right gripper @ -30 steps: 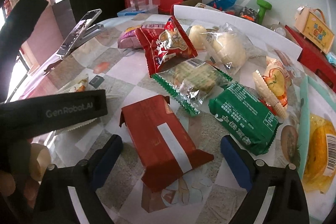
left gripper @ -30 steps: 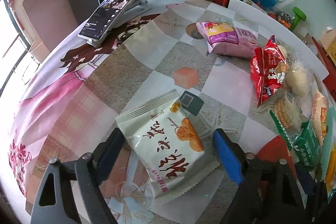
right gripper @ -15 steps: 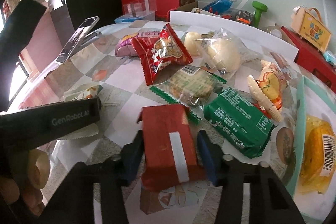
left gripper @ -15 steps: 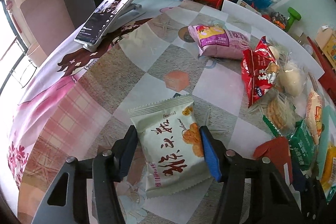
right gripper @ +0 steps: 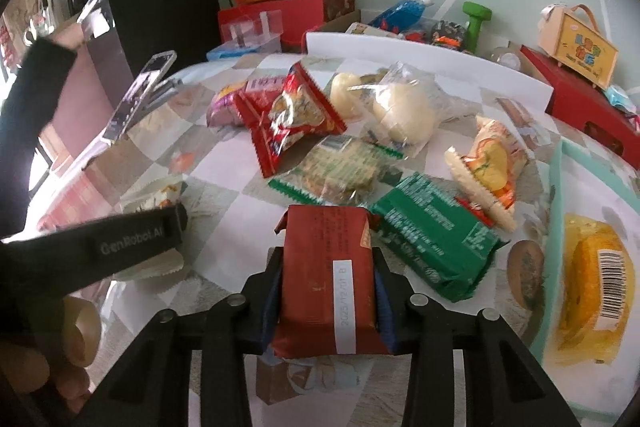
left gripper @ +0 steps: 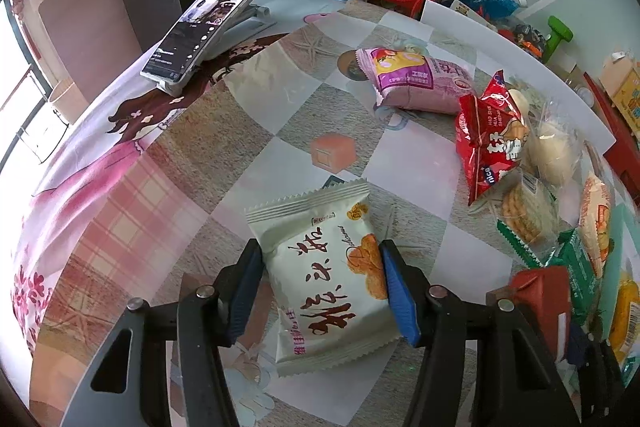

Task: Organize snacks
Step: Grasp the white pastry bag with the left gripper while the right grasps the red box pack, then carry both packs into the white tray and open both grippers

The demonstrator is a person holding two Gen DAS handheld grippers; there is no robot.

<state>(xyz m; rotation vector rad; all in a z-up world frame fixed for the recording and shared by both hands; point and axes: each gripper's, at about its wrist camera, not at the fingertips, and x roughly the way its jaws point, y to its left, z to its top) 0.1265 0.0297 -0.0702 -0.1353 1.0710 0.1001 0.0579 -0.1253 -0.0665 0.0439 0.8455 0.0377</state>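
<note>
1. Two grabbers were wide open a moment ago; now both have squeezed shut.
2. Left gripper [left gripper: 322, 293] pinches the white snack pack [left gripper: 326, 279], at the table [left gripper: 248, 131].
3. Right gripper [right gripper: 326, 301] pinches the red snack pack [right gripper: 328, 279], so both can move now.

Left hand-held gripper [left gripper: 320, 291] clamped, right hand-held gripper [right gripper: 326, 297] clamped

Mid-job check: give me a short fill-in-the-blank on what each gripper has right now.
1. The left gripper is shut on the ____ crimped snack packet.
2. The right gripper clamps the dark ____ foil packet.
3. The yellow cake lies on a ____ tray.

Missing: white; red; mint-green
</note>
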